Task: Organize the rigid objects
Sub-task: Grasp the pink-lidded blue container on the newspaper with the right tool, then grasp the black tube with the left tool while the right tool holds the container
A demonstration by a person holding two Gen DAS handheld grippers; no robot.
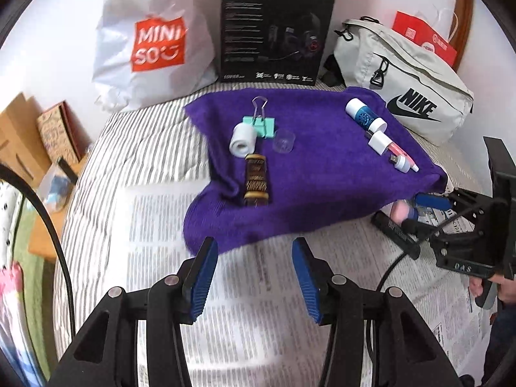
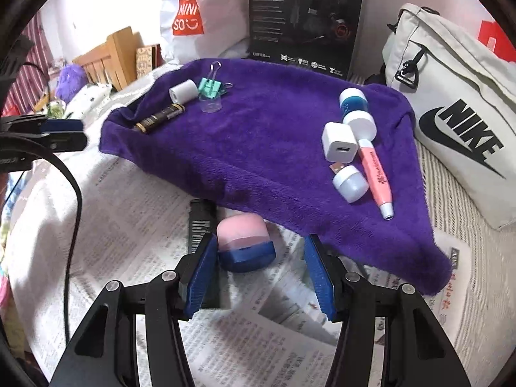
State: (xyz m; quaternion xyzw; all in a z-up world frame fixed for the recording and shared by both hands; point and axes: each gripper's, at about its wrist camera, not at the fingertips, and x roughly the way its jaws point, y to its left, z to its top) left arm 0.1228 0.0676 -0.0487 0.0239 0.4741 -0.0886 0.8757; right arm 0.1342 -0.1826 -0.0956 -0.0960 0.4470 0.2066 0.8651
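Item: pink and blue jar [image 2: 245,245], lying on newspaper [image 2: 135,225] just off the near edge of the purple towel [image 2: 264,148], beside a black bar [image 2: 201,222].

Position: in the right wrist view the jar sits just ahead of the right gripper [image 2: 259,277], touching or nearly touching the left pad; the right pad stands clear of it. Jaws apart, nothing clamped.

Left gripper [image 1: 254,280]: jaws apart and empty, over the newspaper short of the towel.

Handling, as a judgement: small, light, hard plastic, rounded and smooth, so likely to slip or roll if pinched near the domed pink end. Best taken across the blue band, pads flat on opposite sides. Whether the two halves are screwed tight cannot be told.

Already on the towel: white roll [image 1: 243,139], mint binder clip [image 1: 262,122], clear cup [image 1: 283,141] and brown tube [image 1: 255,180] in one cluster; blue and white bottle [image 2: 354,106], white charger cube [image 2: 340,142], pink marker [image 2: 377,174] and white USB plug [image 2: 350,182] in another, well apart.
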